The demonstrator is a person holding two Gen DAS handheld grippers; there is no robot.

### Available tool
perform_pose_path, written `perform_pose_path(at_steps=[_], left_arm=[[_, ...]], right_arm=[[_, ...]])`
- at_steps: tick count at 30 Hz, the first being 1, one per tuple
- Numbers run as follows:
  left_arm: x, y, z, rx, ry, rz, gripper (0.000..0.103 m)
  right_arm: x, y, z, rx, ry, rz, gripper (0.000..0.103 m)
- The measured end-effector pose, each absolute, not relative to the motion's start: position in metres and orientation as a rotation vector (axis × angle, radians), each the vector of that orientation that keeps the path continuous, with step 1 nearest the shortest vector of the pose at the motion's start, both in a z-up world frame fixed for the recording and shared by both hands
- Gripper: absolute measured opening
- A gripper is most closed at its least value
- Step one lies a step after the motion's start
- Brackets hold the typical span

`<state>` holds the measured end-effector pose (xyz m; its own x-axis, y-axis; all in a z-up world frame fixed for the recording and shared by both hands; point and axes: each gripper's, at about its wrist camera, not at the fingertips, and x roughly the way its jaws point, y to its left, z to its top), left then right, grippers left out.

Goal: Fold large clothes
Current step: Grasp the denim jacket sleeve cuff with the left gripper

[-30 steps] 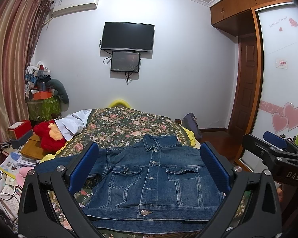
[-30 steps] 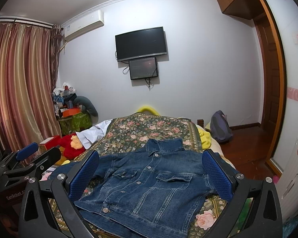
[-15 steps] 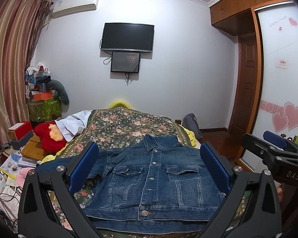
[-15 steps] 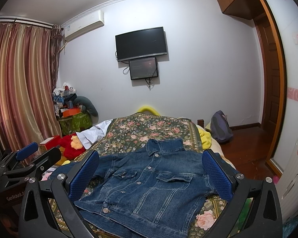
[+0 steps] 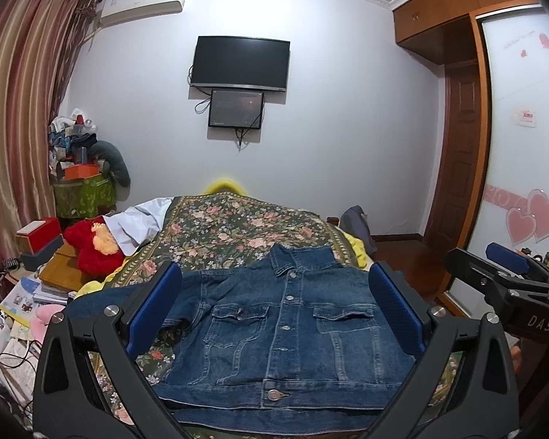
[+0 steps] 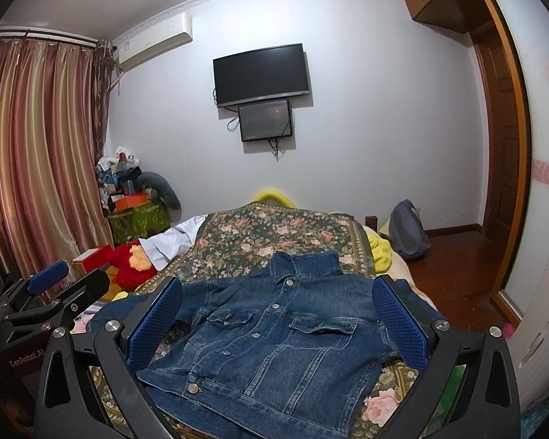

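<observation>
The jacket point(image 5: 285, 333) is dark blue denim with silver metal buttons and paler faded seams. It lies on a bedspread point(image 5: 238, 226) of dark green printed with pink, cream and peach roses. At the bed's left edge sits a red plush toy point(image 5: 91, 245) with an orange-yellow face, beside a white cloth point(image 5: 139, 219). The curtains point(image 6: 36, 153) are striped in dusky pink and gold. Both grippers are black with blue textured pads point(image 5: 153, 311). The walls are plain pale white.
</observation>
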<state>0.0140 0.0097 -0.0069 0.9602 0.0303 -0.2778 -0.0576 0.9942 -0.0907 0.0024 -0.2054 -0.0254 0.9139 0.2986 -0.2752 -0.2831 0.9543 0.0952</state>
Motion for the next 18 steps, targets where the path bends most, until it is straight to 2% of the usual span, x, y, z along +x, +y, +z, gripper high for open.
perform_pose_path(at_steps=[8, 18], left_arm=[[0.049, 0.051, -0.026, -0.109, 0.323, 0.159, 0.103], [0.119, 0.172, -0.082, -0.241, 0.521, 0.36, 0.103]], right_arm=[[0.045, -0.188, -0.038, 0.039, 0.367, 0.316, 0.103], [0.144, -0.154, -0.058, -0.047, 0.509, 0.369, 0.103]])
